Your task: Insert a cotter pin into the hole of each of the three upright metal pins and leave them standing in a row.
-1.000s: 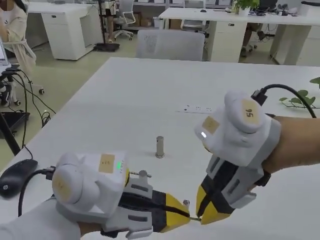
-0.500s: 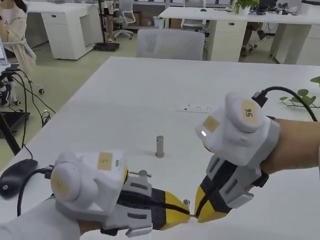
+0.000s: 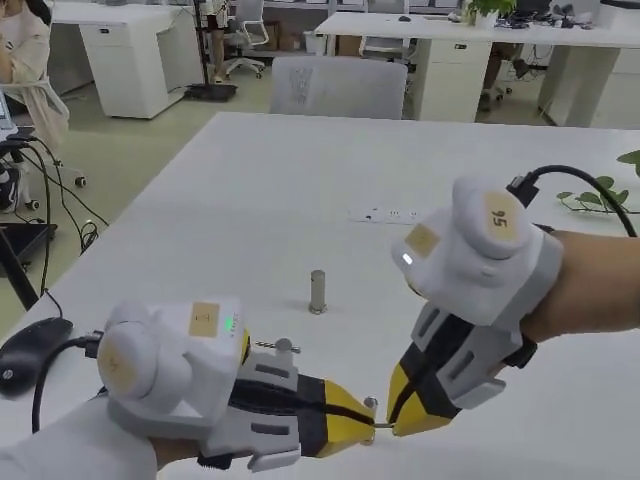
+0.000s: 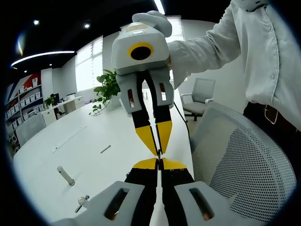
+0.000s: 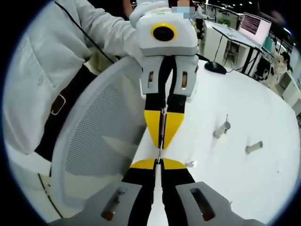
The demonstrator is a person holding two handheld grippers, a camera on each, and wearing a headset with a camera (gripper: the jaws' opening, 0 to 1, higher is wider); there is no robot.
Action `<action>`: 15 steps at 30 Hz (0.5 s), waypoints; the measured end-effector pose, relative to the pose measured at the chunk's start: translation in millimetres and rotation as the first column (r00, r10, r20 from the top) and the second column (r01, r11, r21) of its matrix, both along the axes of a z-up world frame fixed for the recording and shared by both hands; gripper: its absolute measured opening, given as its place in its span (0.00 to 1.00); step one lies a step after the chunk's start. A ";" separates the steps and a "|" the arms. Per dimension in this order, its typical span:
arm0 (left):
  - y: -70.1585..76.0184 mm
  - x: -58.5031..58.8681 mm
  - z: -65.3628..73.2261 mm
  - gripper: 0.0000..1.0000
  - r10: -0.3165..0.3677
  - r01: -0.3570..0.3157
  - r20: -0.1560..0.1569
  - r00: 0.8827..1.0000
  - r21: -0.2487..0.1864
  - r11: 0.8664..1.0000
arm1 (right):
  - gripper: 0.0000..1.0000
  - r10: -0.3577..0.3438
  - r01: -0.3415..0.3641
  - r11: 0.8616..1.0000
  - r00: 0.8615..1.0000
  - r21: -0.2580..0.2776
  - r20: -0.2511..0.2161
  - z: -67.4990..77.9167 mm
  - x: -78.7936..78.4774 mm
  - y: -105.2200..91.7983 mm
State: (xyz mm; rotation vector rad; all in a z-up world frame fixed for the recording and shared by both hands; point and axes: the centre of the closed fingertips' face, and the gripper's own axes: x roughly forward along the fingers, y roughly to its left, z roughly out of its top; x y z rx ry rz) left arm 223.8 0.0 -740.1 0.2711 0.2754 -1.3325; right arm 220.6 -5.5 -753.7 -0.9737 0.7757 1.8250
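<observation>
Meeting nose to nose at the near edge of the worktop (image 3: 250, 200), the two tongs have one cotter pin (image 3: 383, 427) strung between them. The left tongs (image 3: 362, 428) are closed on it, with the wire running up between their yellow tips. The right tongs (image 3: 397, 425) are closed too and look to be nipping its other end, though that's a fine call from here.

Just behind the tips stands the near metal pin (image 3: 370, 405), small and upright, with no wire through it that I can see. Further back, the pinned metal pin (image 3: 285, 347) carries its cotter across the top, and the far metal pin (image 3: 318, 291) stands bare, well apart. A spare cotter pin (image 4: 105, 149) lies out on the worktop.

So I'd call it one done, two to go, with the second insertion in hand. By the look of it, this is a re-grip of the wire. Next, I reckon, one pair lets go while the other lines the wire's end up with the near pin's hole and pushes it straight through without tipping the pin.
</observation>
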 end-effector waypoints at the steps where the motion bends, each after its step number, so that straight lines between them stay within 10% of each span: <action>1: 0.1 0.1 -0.1 0.00 0.001 -0.001 -0.001 1.000 0.000 1.000 | 0.05 0.001 -0.001 1.000 1.000 0.001 0.001 -0.1 -0.1 0.1; 15: 0.4 4.9 4.0 0.00 0.014 -0.014 -0.006 1.000 -0.019 1.000 | 0.04 -0.020 0.019 1.000 1.000 0.016 0.021 4.8 4.2 1.7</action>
